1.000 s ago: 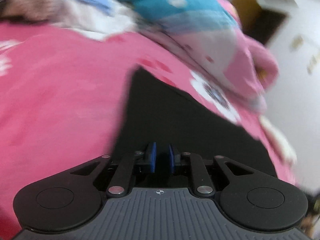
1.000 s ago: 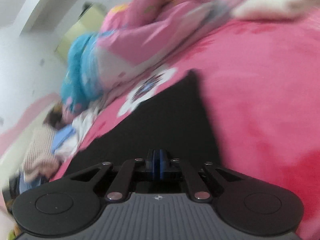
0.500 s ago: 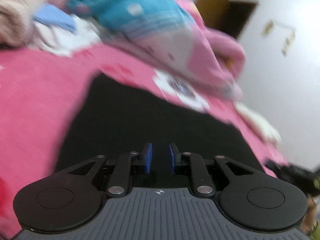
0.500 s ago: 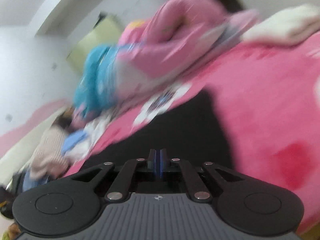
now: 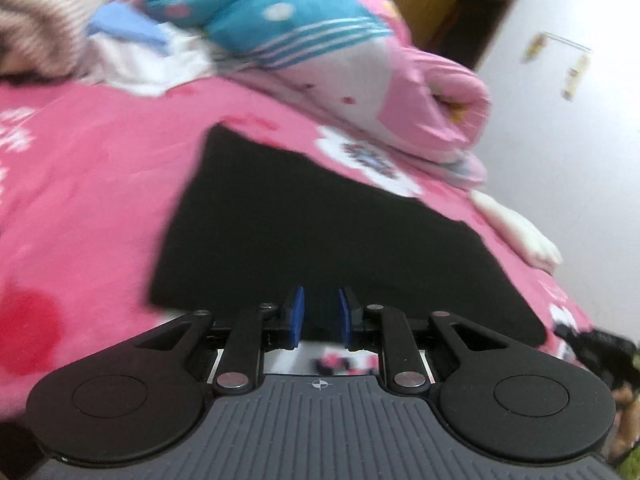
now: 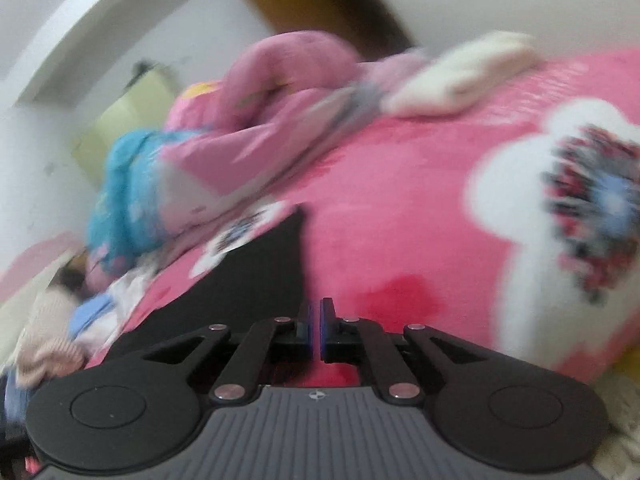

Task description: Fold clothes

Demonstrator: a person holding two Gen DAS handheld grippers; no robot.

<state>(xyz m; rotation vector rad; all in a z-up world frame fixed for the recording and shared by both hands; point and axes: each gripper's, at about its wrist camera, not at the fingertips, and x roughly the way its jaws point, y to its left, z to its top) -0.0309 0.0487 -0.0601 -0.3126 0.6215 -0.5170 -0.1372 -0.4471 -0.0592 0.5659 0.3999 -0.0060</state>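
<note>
A black garment (image 5: 328,232) lies flat as a rectangle on the pink flowered blanket (image 5: 80,168). My left gripper (image 5: 319,316) is open and empty, just back from the garment's near edge. In the right wrist view the black garment (image 6: 240,280) lies to the left on the pink blanket (image 6: 400,220). My right gripper (image 6: 318,326) hovers past the garment's right edge, its pads nearly together with a thin gap and nothing between them.
A heap of pink and blue bedding (image 5: 320,40) lies along the far side, and shows in the right wrist view (image 6: 224,148). A striped beige garment (image 5: 44,20) sits far left. A white cloth (image 5: 516,228) lies at the right. A wall and wooden door (image 5: 452,12) stand beyond.
My left gripper opened, let go of the black garment and drew back from its edge. My right gripper moved off the garment to the right and its pads parted slightly.
</note>
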